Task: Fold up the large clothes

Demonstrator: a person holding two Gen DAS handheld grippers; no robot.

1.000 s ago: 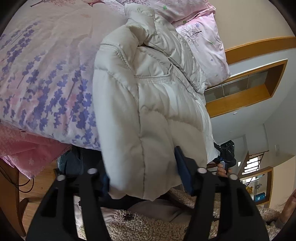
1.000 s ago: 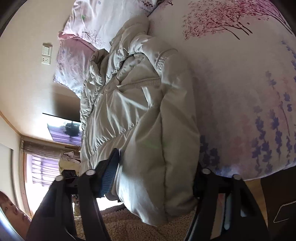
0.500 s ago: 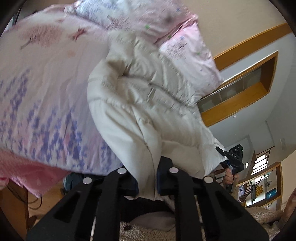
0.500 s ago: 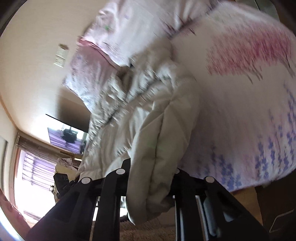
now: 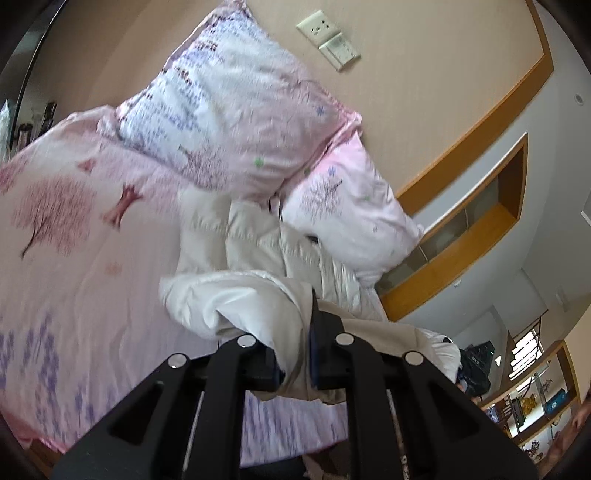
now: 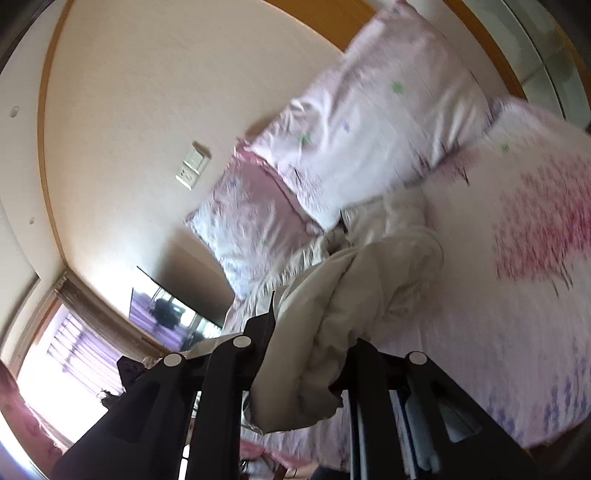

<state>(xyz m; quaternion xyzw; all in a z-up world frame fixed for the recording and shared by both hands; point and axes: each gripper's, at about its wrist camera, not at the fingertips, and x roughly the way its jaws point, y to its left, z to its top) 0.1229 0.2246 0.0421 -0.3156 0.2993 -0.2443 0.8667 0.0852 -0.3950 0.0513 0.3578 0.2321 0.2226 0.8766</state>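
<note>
jacket (image 5: 236,295) hem pinched (both ends); left gripper (image 5: 293,363), right gripper (image 6: 306,354)

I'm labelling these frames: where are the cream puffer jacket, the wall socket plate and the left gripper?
cream puffer jacket (image 5: 258,254): left wrist view, on its quilted body.
wall socket plate (image 5: 319,24): left wrist view, on the plate's face.
left gripper (image 5: 293,363): left wrist view, between fingertips, shut on jacket fabric.

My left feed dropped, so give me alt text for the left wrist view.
The left hand-held gripper is shut on the hem of a cream jacket, lifted above a pink floral bed. The jacket's far end lies by two pillows at the wall.
</note>
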